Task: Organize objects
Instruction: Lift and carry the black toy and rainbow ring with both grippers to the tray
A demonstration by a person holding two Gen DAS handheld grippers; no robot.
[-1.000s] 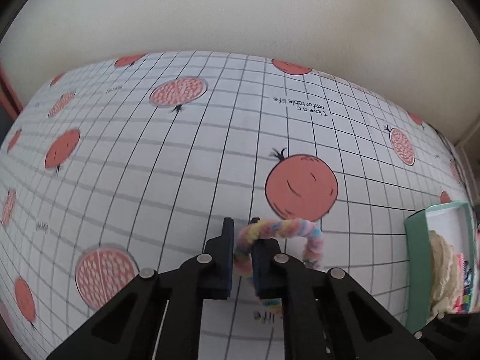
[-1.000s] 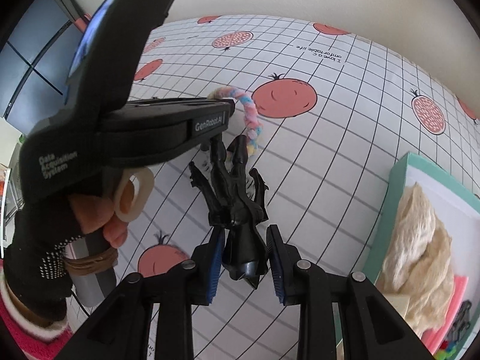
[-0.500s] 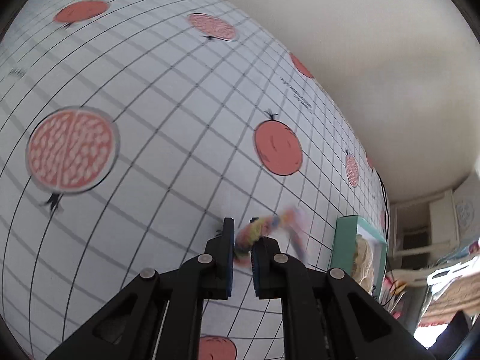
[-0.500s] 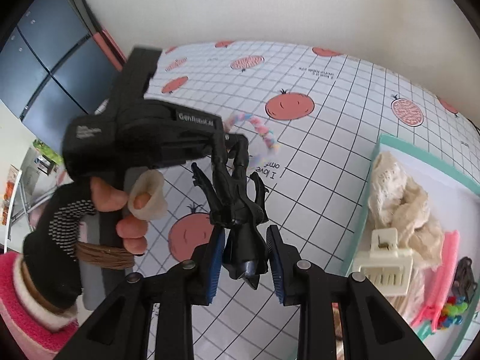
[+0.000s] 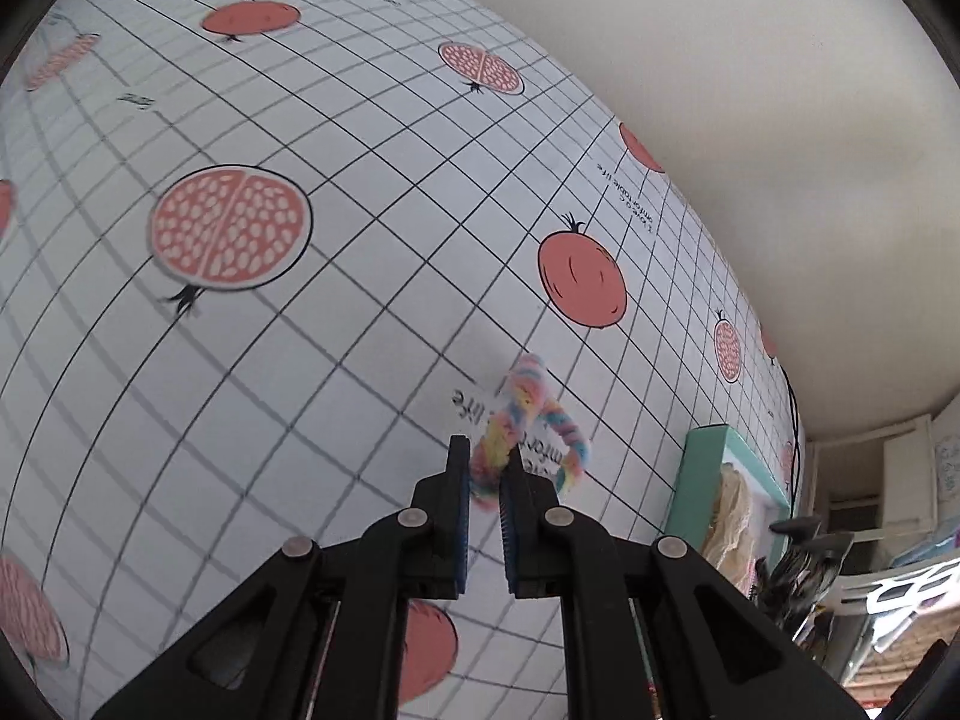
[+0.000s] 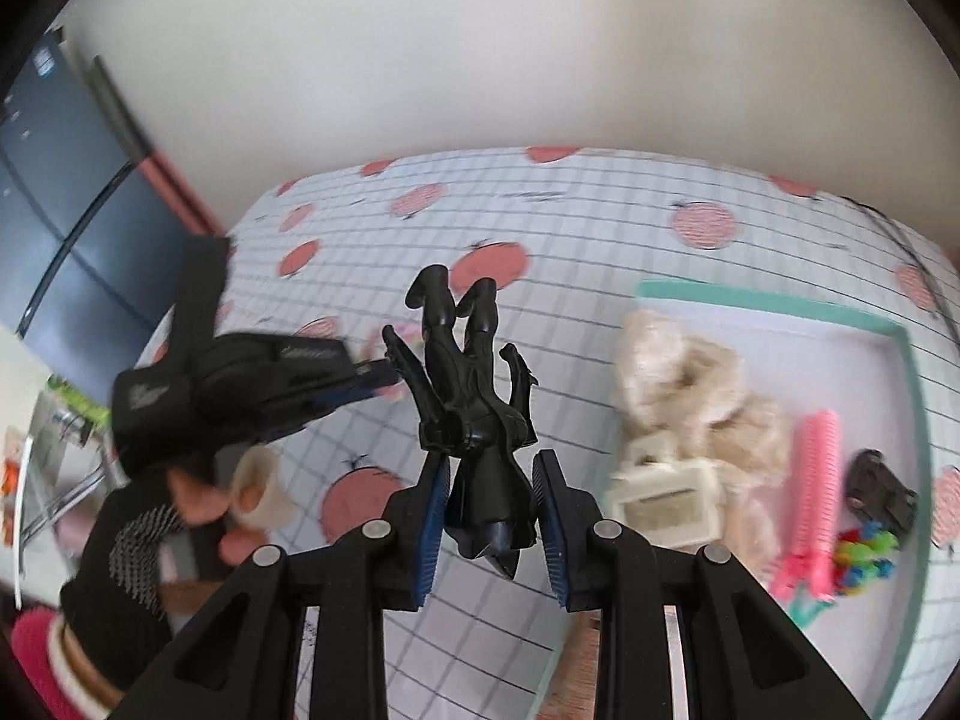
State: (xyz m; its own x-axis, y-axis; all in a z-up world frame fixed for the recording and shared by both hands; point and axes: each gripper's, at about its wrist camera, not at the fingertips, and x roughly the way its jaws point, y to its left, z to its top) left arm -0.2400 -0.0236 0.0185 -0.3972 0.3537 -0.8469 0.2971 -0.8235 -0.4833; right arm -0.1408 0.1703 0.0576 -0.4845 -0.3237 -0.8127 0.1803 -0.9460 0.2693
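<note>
Pomegranate-printed cloth covers the counter (image 5: 336, 324), with a teal tray (image 6: 900, 360) at its right end. Left tongs (image 5: 483, 480) pinch a pastel fuzzy loop (image 5: 528, 420) above the cloth. Right tongs (image 6: 492, 516) clamp a black toy figure (image 6: 474, 396) by its head end, legs pointing away, near the tray. Both views are blurred, so the grip on the figure perhaps is shallow; a quick swing could let it slip out before reaching the tray.

white tablecloth (image 5: 360, 240) gridded black with red pomegranates — pastel rainbow loop (image 5: 522, 420), teal tray (image 6: 900, 348).
</note>
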